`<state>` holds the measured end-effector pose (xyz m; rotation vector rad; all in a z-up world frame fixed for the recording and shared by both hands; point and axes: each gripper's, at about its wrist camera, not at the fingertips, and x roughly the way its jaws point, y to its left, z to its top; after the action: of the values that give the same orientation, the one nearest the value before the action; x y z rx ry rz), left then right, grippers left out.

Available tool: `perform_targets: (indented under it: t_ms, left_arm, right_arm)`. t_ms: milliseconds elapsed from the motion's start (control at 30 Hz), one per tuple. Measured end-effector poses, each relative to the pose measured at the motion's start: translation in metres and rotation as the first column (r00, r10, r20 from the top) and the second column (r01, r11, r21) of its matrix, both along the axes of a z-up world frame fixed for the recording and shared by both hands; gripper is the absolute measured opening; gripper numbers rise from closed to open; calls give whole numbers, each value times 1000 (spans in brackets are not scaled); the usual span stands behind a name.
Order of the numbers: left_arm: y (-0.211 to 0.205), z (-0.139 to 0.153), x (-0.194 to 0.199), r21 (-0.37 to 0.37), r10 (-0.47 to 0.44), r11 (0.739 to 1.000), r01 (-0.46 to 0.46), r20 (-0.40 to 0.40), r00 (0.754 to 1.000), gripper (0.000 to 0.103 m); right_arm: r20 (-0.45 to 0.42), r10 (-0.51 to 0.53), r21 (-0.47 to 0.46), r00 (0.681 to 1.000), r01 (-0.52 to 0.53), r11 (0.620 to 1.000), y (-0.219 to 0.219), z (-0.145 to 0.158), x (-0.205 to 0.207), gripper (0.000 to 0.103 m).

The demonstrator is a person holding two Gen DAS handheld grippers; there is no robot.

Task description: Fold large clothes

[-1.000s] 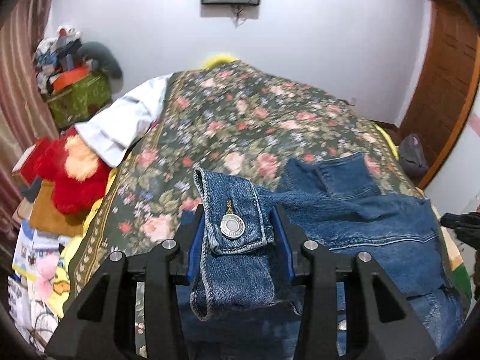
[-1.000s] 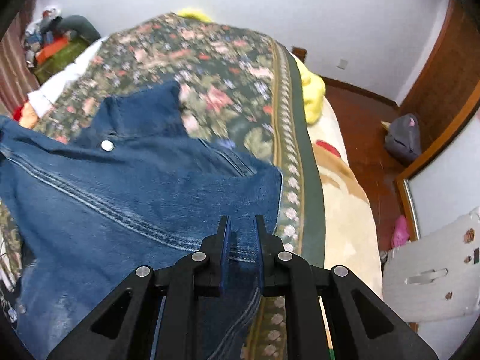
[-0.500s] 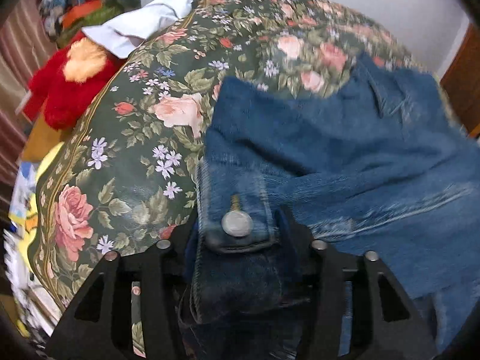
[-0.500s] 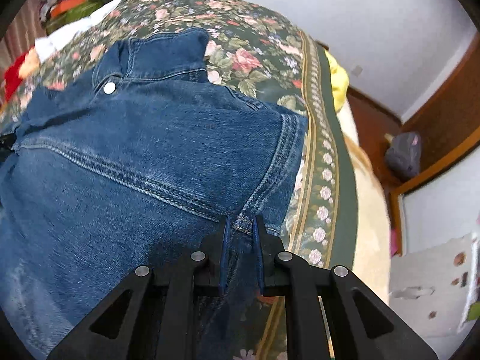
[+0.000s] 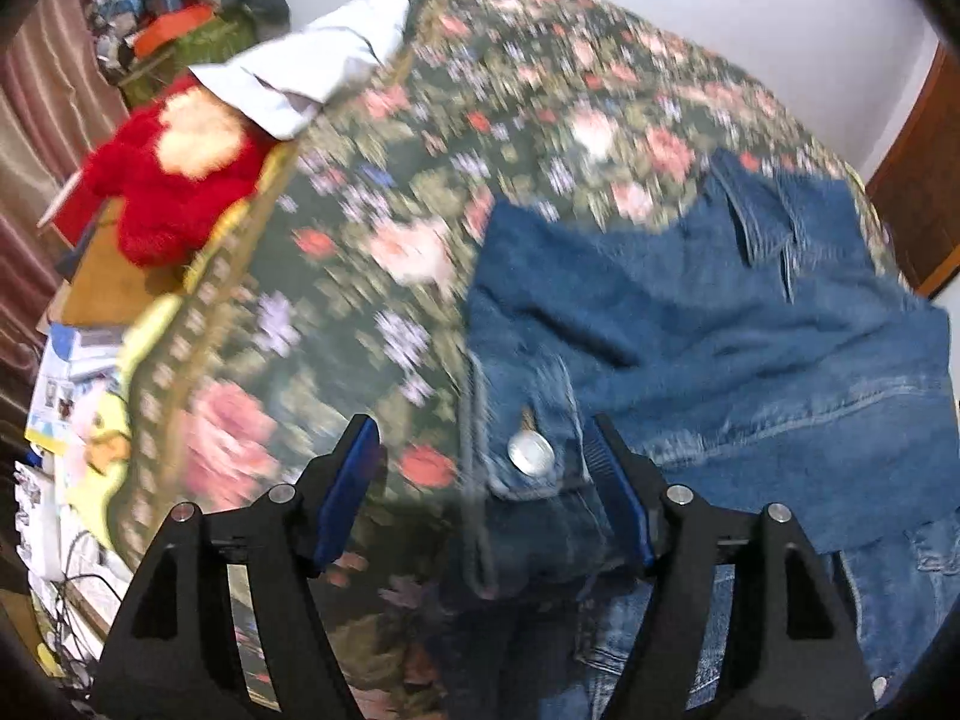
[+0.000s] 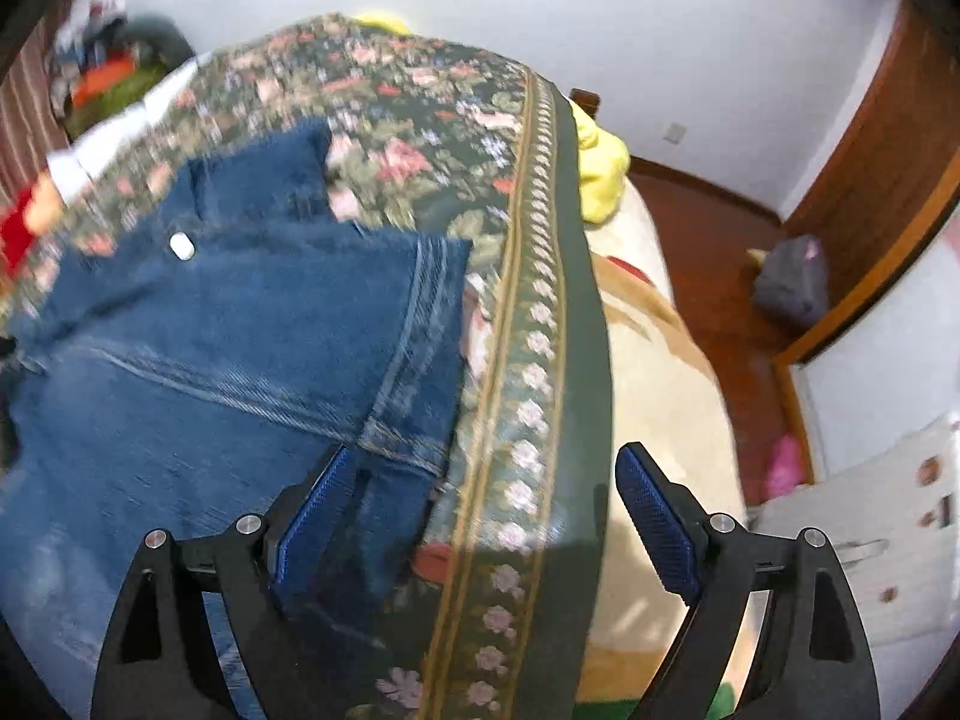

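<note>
A pair of blue denim jeans lies folded over on the floral bedspread. My left gripper is open; the waistband corner with its metal button lies between the fingers, released. In the right wrist view the jeans lie flat near the bed's right border. My right gripper is open and empty, its left finger over the denim edge and its right finger over the bed's side.
A red plush toy and a white pillow lie at the bed's left side, with clutter on the floor there. A yellow cloth, wooden floor, a dark bag and a white board are on the right.
Both grippers have opened and let go of the jeans. The jeans, held up a second ago, now lie on the bed. Both grippers have drawn back a little.
</note>
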<state>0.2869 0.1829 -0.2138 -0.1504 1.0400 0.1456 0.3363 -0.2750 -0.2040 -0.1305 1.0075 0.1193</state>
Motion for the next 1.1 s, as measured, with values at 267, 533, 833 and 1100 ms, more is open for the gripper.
perform_targets:
  t_ms: [267,533,833,1100]
  left_arm:
    - [43,4,42,-127,68,990,-68,-4,998,76]
    - [52,-42,103,-328,60,941,-80,-71,996,76]
    - [6,-60,142,-161,-93,984,74,-110,990,37]
    - [-8,-10,139,-75,-40,996,41,4,999,16]
  right_arm:
    - [-27,-41,282,999,47,958,-2,6,46,87]
    - [-103,4,335,995,30,942,14,-21,89,72]
    - [-161,23,345,987,35,938,21,-50,108,25]
    - [-20,55,193,998,-50,980,50,-13,125,15]
